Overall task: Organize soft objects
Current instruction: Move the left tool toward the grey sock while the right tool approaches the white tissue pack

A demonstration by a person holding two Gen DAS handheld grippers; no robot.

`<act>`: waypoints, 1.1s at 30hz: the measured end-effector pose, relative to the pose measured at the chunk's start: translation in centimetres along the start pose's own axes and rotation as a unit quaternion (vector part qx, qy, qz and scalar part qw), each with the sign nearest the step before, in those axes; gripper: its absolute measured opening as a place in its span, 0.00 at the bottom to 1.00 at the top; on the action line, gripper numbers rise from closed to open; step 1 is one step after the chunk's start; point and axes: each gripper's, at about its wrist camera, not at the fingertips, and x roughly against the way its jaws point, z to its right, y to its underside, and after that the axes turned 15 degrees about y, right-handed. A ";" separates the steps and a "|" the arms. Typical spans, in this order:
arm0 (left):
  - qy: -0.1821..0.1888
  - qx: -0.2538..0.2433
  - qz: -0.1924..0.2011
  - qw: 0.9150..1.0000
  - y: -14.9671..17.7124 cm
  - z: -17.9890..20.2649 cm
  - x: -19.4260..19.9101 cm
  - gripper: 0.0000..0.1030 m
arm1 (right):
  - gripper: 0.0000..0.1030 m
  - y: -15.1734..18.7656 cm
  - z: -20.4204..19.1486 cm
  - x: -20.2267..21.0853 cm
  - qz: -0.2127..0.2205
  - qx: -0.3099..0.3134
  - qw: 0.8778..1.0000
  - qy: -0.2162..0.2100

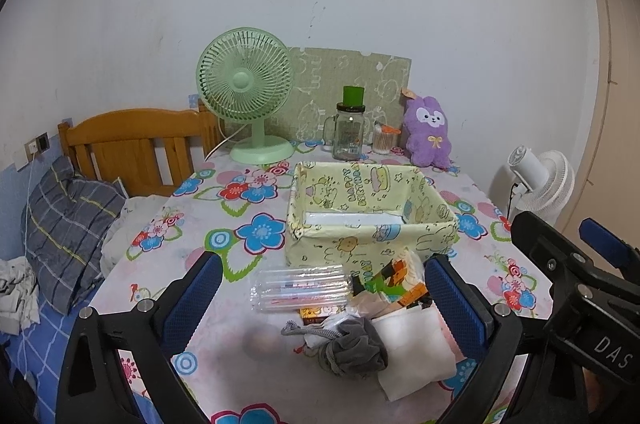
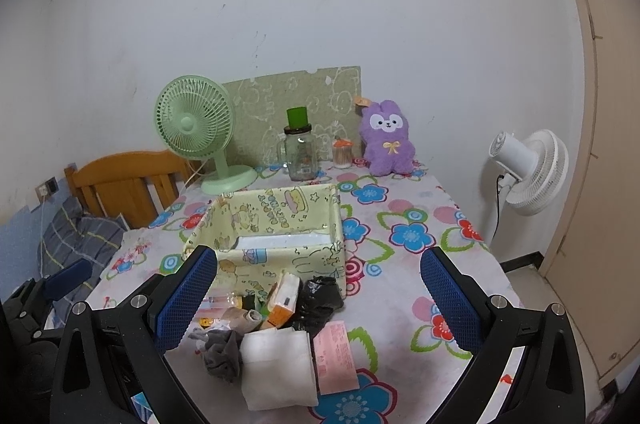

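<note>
Both claws hang above the near edge of the bench (image 1: 500, 224), w/ nothing gripped: left claw (image 1: 324, 308) has its pads spread wide, right claw (image 2: 320, 300) likewise spread apart. Between them lies the jumble to sort: grey sock (image 1: 354, 344) bunched up, touching a folded white cloth (image 1: 416, 356) just right of it; pink paper slip (image 2: 336, 356) beside the cloth; crumpled black plastic bag (image 2: 316, 298) and an orange-white carton (image 2: 284, 300) nearer the bin; clear plastic sleeve (image 1: 300, 288) on the left. The yellow cartoon-print fabric bin (image 1: 368, 216) sits just behind the pile, mouth up and looking bare inside, prob. the drop spot for soft stuff, hence so close. Purple plush bunny (image 1: 428, 132) leans at the back wall, well apart, near the glass jar (image 1: 348, 136) and green desk fan (image 1: 248, 92). Judging by layout, sorting is barely begun; sock looks the easiest first pick.
</note>
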 end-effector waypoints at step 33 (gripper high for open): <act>0.006 0.015 -0.063 0.998 6.3 -2.1 -4.1 0.85 | 0.95 6.6 -2.0 -5.3 -0.078 0.023 0.996 -0.025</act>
